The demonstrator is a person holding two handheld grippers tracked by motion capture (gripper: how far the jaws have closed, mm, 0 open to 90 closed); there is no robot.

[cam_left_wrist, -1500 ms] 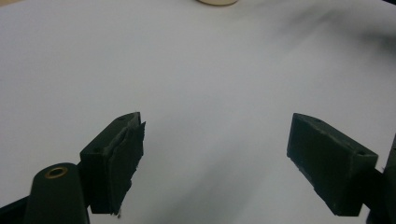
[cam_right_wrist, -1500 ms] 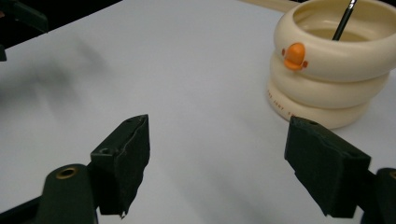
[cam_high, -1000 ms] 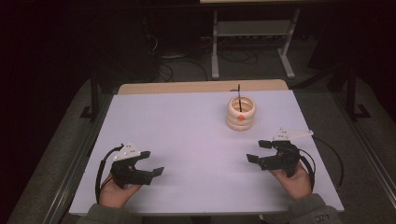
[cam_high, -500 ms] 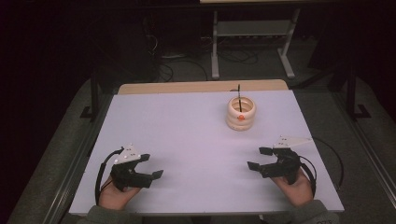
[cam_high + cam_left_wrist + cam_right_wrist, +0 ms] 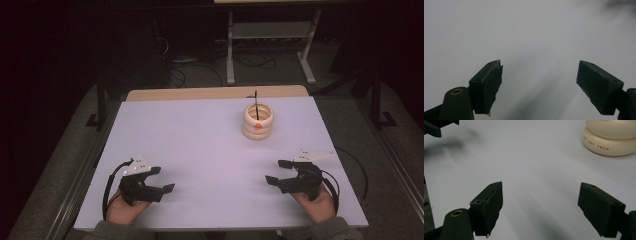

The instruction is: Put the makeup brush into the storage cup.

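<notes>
1. Left gripper (image 5: 159,180) and right gripper (image 5: 276,171): jaws spread, empty, near table (image 5: 200,140) edge.
2. Ring stack (image 5: 258,122) stands far-right (around a thin rod).
3. Rings look light, rigid, smooth; pinch one across its rim.

Small orange capitals reading "THE JUDY SWAN" on the side of the lowest cream ring (image 5: 610,146) of the stack, in the right gripper view. Too small to read in the high view. No other legible text, numbers or signs.
</notes>
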